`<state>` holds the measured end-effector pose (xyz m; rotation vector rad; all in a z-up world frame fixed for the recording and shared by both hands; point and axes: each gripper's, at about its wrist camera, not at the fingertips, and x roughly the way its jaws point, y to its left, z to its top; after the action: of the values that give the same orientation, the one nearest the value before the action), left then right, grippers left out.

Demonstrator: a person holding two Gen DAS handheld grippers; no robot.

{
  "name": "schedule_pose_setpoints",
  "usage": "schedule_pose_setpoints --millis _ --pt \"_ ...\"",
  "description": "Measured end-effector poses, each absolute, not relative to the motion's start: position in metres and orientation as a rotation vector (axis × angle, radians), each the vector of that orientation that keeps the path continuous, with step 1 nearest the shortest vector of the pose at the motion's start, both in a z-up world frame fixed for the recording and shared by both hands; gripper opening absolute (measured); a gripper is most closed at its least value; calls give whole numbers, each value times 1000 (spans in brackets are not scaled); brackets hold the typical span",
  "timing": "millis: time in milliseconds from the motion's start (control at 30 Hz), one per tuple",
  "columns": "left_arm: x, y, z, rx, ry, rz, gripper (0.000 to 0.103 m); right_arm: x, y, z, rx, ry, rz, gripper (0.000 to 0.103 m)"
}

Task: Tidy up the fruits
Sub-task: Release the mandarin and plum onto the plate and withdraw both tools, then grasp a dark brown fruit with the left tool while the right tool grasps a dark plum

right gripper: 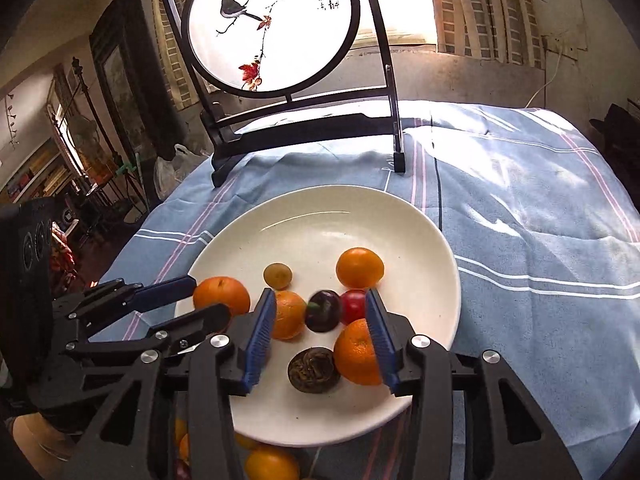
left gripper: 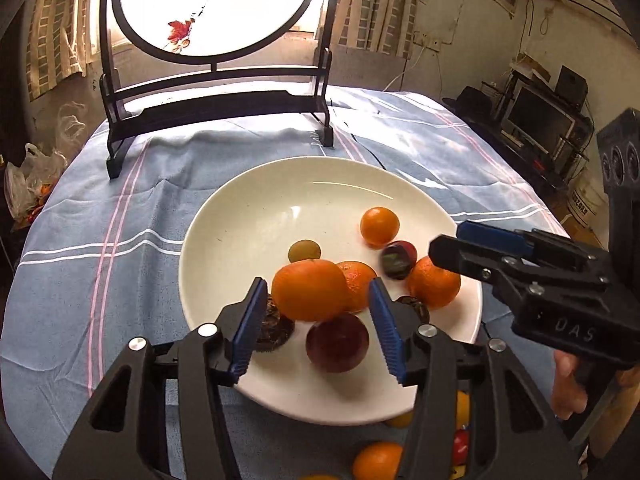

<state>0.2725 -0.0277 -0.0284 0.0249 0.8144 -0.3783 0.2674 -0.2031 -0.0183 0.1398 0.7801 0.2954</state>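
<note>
A white plate (left gripper: 224,216) (right gripper: 400,216) on the blue cloth holds several oranges, a dark plum (left gripper: 396,260) (right gripper: 324,310), a red plum (left gripper: 338,342), a greenish fruit (left gripper: 305,251) (right gripper: 277,275) and a brown wrinkled fruit (right gripper: 314,370). My left gripper (left gripper: 318,282) (right gripper: 212,296) stands open around the biggest orange (left gripper: 308,290) (right gripper: 222,296), which rests on the pile with a gap to each pad. My right gripper (right gripper: 319,294) (left gripper: 446,240) is open over the plate's near side, holding nothing. An orange (right gripper: 358,352) lies beside its right pad, and the dark plum looks blurred.
A black stand with a round painted screen (left gripper: 216,12) (right gripper: 272,28) stands at the back of the table. More fruit, among it an orange (left gripper: 376,460) (right gripper: 272,464), lies below the plate's near rim. A hand (left gripper: 568,380) holds the right gripper.
</note>
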Motion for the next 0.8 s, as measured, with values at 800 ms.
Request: schedule_pose_setpoints --millis 800 --pt "74 -4 -73 154 833 -466 86 85 -169 -74 -60 893 472 39"
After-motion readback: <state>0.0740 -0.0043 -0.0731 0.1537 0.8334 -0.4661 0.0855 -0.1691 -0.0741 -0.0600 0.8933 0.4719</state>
